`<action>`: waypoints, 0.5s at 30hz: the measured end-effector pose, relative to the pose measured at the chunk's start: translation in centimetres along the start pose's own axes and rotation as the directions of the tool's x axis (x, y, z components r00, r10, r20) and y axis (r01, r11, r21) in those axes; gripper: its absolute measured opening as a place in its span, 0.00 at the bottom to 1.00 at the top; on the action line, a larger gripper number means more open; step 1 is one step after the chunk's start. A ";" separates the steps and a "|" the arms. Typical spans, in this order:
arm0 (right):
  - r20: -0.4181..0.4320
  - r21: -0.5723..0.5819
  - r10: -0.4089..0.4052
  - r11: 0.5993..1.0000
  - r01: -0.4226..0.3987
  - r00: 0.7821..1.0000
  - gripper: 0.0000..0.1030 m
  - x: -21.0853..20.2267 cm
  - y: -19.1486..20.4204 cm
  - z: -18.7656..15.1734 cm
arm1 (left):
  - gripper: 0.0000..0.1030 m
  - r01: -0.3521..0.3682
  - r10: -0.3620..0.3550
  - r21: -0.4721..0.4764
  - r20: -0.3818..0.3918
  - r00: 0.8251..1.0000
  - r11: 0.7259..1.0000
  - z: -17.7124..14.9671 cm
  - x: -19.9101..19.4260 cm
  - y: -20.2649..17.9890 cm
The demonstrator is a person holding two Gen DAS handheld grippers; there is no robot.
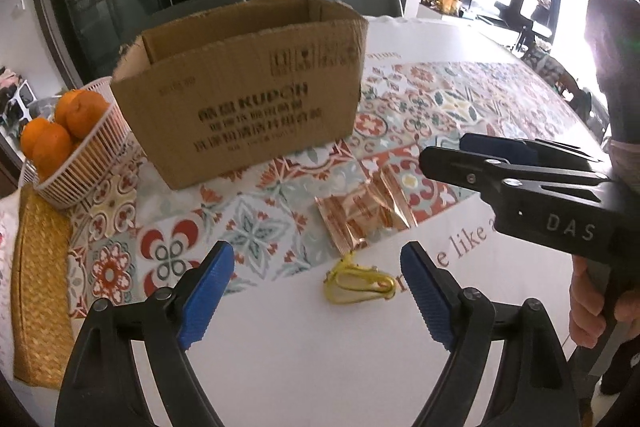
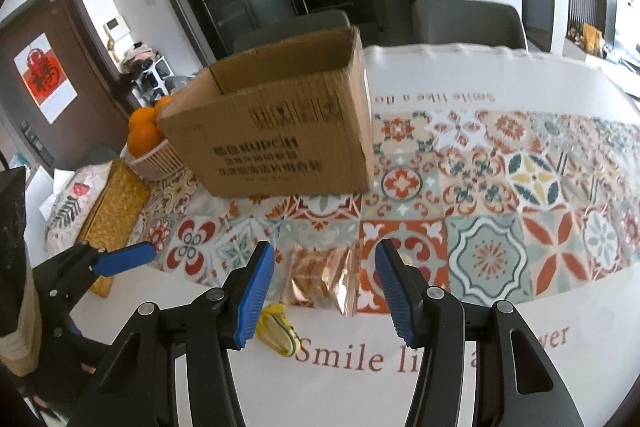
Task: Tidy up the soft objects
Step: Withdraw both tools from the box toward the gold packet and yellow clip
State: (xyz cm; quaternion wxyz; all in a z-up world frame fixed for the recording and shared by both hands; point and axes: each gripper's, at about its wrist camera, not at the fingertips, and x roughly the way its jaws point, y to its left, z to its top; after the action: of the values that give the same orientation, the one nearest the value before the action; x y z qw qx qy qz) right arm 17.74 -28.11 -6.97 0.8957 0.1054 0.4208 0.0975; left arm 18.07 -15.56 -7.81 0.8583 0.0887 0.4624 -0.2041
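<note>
A patterned tablecloth covers a table holding an open cardboard box. In front of the box lie two soft things: a crinkled copper-foil packet and, just beside it toward the camera, a small yellow looped item. The left gripper hovers with its jaws spread wide and empty, the yellow item between and beyond them. The right gripper is partly spread, empty, aimed at the packet. Both things look light and limp — the foil probably slippery, best pinched at a sealed edge; the loop, across its bunched middle.
</note>
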 end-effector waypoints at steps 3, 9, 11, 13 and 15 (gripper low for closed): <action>-0.009 0.014 0.006 1.000 -0.006 1.000 0.52 0.7 -0.5 -0.7 | 0.84 0.018 -0.018 0.003 -0.017 1.000 1.000 -0.9 0.8 -0.3; -0.024 0.036 0.017 0.999 -0.016 1.000 0.52 2.0 -1.3 -1.6 | 0.84 0.051 -0.051 0.004 -0.050 0.997 0.999 -2.1 2.4 -0.9; -0.033 0.043 0.030 0.999 -0.029 0.999 0.52 2.5 -1.5 -1.8 | 0.85 0.064 -0.064 0.000 -0.056 0.996 0.998 -2.3 2.9 -1.0; -0.038 0.050 0.038 0.998 -0.036 0.999 0.52 2.9 -1.7 -2.0 | 0.85 0.085 -0.085 -0.003 -0.067 0.994 0.996 -2.5 3.5 -1.0; -0.050 0.055 0.048 0.997 -0.045 0.998 0.52 3.4 -1.9 -2.2 | 0.85 0.107 -0.107 -0.008 -0.086 0.990 0.994 -2.7 4.2 -1.0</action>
State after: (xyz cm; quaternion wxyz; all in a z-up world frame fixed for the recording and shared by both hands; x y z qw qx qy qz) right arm 18.37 -28.74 -11.35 0.8790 0.1367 0.4434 0.1095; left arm 17.64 -16.62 -12.79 0.8254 0.0709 0.5037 -0.2450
